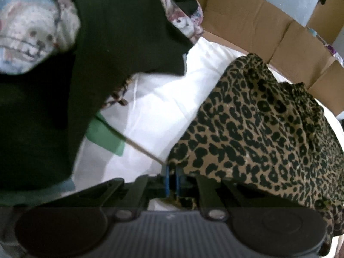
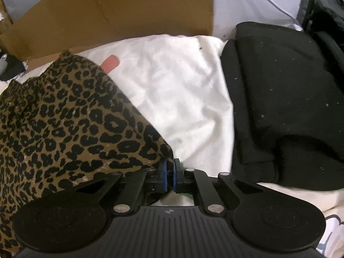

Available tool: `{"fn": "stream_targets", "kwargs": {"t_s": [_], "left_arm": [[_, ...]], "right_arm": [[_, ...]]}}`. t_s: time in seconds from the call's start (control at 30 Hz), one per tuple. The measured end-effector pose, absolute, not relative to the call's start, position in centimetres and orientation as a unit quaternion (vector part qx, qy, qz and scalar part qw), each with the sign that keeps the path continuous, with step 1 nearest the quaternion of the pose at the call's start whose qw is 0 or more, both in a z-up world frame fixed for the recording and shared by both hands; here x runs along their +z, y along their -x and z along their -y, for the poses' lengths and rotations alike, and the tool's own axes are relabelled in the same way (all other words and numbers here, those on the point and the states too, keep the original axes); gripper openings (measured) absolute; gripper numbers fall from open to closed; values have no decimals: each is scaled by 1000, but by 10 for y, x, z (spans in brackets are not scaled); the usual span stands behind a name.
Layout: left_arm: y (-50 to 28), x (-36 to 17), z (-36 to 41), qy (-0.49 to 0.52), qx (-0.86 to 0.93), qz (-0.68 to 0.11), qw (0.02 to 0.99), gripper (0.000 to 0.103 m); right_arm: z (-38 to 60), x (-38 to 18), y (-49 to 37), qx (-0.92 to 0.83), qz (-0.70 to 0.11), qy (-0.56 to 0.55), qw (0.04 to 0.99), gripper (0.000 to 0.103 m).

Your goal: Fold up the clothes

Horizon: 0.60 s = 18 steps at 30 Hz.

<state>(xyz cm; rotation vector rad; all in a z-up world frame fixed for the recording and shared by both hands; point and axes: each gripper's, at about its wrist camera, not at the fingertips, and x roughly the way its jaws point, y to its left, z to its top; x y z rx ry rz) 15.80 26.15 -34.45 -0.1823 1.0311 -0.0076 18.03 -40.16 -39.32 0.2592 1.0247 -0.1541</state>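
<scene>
Cardboard [image 1: 247, 19] is seen standing along the far edge of the white bed sheet [image 1: 163, 107]. Bare white sheet is left open between the leopard-print garment [image 1: 268, 129] and the folded black clothes [image 2: 286, 99] on the right. A dark pile of clothes [image 1: 43, 107] is heaped on the left side. The leopard-print garment is spread on the sheet, tan with black spots and a gathered far edge. Its near left corner is pinched by the clenched left gripper [image 1: 172, 180]. Its near right corner is pinched by the clenched right gripper [image 2: 169, 176].
</scene>
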Motion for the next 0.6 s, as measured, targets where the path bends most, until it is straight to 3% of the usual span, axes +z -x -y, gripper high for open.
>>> {"fn": "stream_targets", "kwargs": {"t_s": [0.2,0.3,0.37,0.43,0.5,0.6], "left_arm": [[-168,-362,-257,75,11,-516,853,8],[-172,-359,-255,80,23,-525,847,19],[-173,-352,-250,70,34,-515,854,43],[-175,-343,-244,61,45,-499,863,52],[-181,-335,-236,63,38,-490,869,52],[-191,-323,-219,56,7,-479,876,52]], "right_arm": [[398,-401,-183,-78,-496,-114,857,3],[397,-400,-184,-84,-499,-112,855,7],[395,-395,-181,-87,-492,-111,859,15],[395,-389,-179,-94,-481,-112,864,26],[395,-380,-176,-94,-464,-114,874,38],[394,-367,-177,-91,-442,-112,886,38]]}}
